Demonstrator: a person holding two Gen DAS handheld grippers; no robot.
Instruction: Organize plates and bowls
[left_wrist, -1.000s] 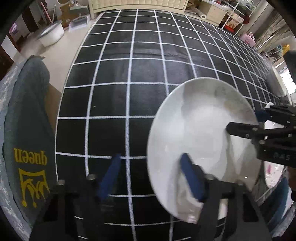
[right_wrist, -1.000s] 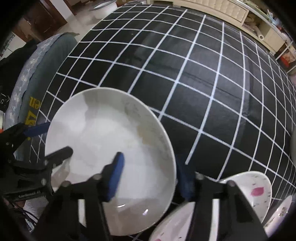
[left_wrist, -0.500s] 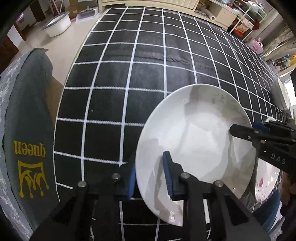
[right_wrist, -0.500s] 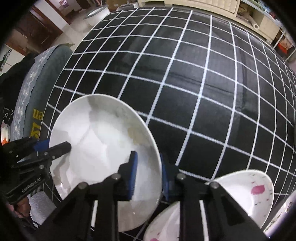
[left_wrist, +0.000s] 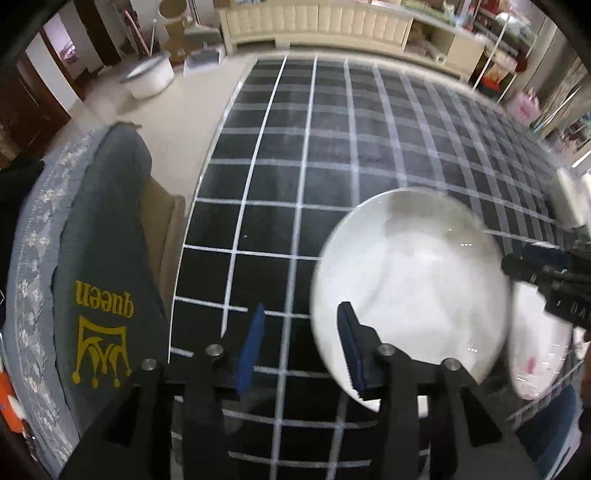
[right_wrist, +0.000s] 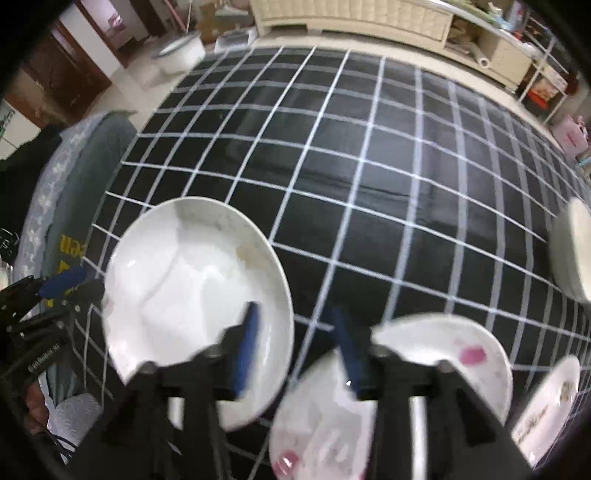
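Observation:
A plain white plate (left_wrist: 410, 280) lies on the black grid-patterned cloth (left_wrist: 295, 177); it also shows in the right wrist view (right_wrist: 192, 280). My left gripper (left_wrist: 301, 347) is open, its right finger over the plate's left rim, its left finger off the plate. My right gripper (right_wrist: 295, 343) is open, its left finger over the plate's right rim. White plates with pink marks (right_wrist: 454, 354) lie at the lower right, partly hidden by my right gripper. A white bowl (right_wrist: 572, 251) sits at the right edge.
A grey cushion with yellow "queen" print (left_wrist: 99, 288) lies left of the cloth. A white basin (left_wrist: 147, 77) stands on the floor at the back left. A cream cabinet (left_wrist: 321, 26) runs along the back.
Both grippers were shut on the white plate's opposite rims half a second ago. Both have opened and let go of it and pulled back a little; the plate rests on the cloth.

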